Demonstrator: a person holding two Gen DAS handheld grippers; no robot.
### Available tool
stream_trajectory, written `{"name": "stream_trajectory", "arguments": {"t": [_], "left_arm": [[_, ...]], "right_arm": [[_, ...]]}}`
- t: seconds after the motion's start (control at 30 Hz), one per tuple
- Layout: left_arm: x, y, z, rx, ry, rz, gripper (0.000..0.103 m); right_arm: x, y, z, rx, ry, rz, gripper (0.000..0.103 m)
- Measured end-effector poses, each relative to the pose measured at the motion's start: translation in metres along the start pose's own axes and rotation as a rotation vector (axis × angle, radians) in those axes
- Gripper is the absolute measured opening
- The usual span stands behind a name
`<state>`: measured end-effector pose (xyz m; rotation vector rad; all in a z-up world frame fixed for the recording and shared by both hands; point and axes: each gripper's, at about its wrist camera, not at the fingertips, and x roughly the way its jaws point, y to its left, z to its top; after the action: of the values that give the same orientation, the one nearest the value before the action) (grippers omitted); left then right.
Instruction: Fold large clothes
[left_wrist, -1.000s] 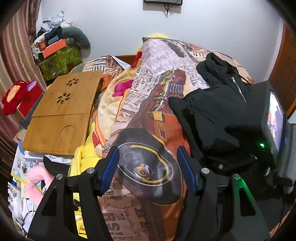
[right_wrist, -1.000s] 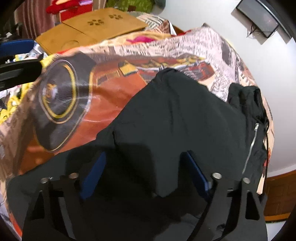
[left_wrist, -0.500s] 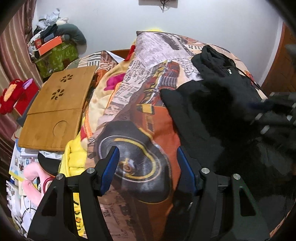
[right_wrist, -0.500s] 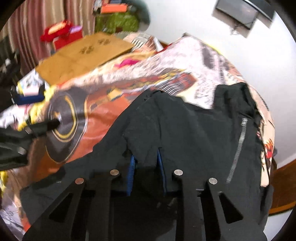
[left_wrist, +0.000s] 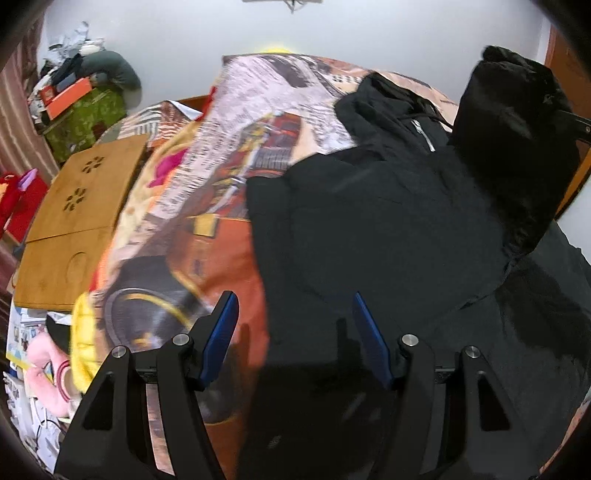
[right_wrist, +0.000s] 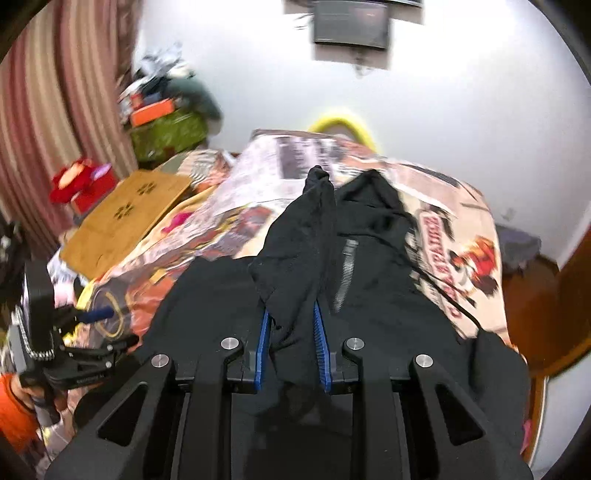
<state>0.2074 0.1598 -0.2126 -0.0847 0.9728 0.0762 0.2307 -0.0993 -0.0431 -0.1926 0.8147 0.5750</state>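
Observation:
A large black zip jacket (left_wrist: 369, 229) lies spread on a bed covered by a printed blanket (left_wrist: 207, 221). My right gripper (right_wrist: 291, 312) is shut on a bunched fold of the jacket (right_wrist: 299, 240), held up above the rest of the garment beside the silver zipper (right_wrist: 345, 273). In the left wrist view that raised fold (left_wrist: 517, 129) hangs at the upper right. My left gripper (left_wrist: 293, 299) stands open just above the jacket's left edge, with nothing pressed between its blue pads (left_wrist: 221, 332).
A wooden lap table (left_wrist: 74, 214) lies left of the bed, with a red plush toy (left_wrist: 14, 199) and a cluttered green box (left_wrist: 88, 122) behind it. A screen (right_wrist: 351, 22) hangs on the white wall. A wooden door (right_wrist: 546, 295) stands at right.
My right gripper closed on the jacket fabric and lifted it up off the bed. My left gripper slid right, from over the blanket's wheel print to the jacket's left edge, still open.

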Motion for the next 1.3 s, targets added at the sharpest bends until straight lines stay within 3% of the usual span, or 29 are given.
{"name": "stream_trajectory", "arguments": {"t": [0.33,0.47,0.7,0.77,0.9,1.07,1.13,1.2,1.3], "left_arm": [[0.038,-0.038,-0.009,0.041,0.085,0.012,0.063],[0.040,-0.034,-0.009,0.028,0.094,0.003,0.066],[0.041,-0.032,-0.011,0.020,0.098,0.018,0.068],[0.040,-0.035,-0.010,0.028,0.099,0.032,0.068],[0.035,-0.040,-0.004,0.057,0.100,0.061,0.068],[0.016,-0.051,0.015,0.062,0.046,0.051,0.068],[0.008,-0.057,0.023,0.056,0.018,0.041,0.068],[-0.002,-0.065,0.033,0.047,-0.013,0.019,0.068],[-0.011,-0.079,0.045,0.046,-0.049,-0.004,0.068]], "right_arm": [[0.030,-0.087,-0.047,0.191,0.142,-0.053,0.019],[0.045,-0.118,-0.072,0.299,0.229,-0.013,0.019],[0.057,-0.136,-0.100,0.408,0.331,0.010,0.022],[0.050,-0.138,-0.101,0.410,0.327,-0.022,0.022],[0.028,-0.145,-0.099,0.414,0.314,-0.009,0.022],[-0.022,-0.160,-0.094,0.397,0.219,-0.032,0.023],[-0.040,-0.167,-0.092,0.399,0.185,-0.049,0.027],[-0.061,-0.180,-0.093,0.417,0.148,-0.074,0.042],[-0.080,-0.197,-0.099,0.460,0.099,-0.120,0.052]]}}
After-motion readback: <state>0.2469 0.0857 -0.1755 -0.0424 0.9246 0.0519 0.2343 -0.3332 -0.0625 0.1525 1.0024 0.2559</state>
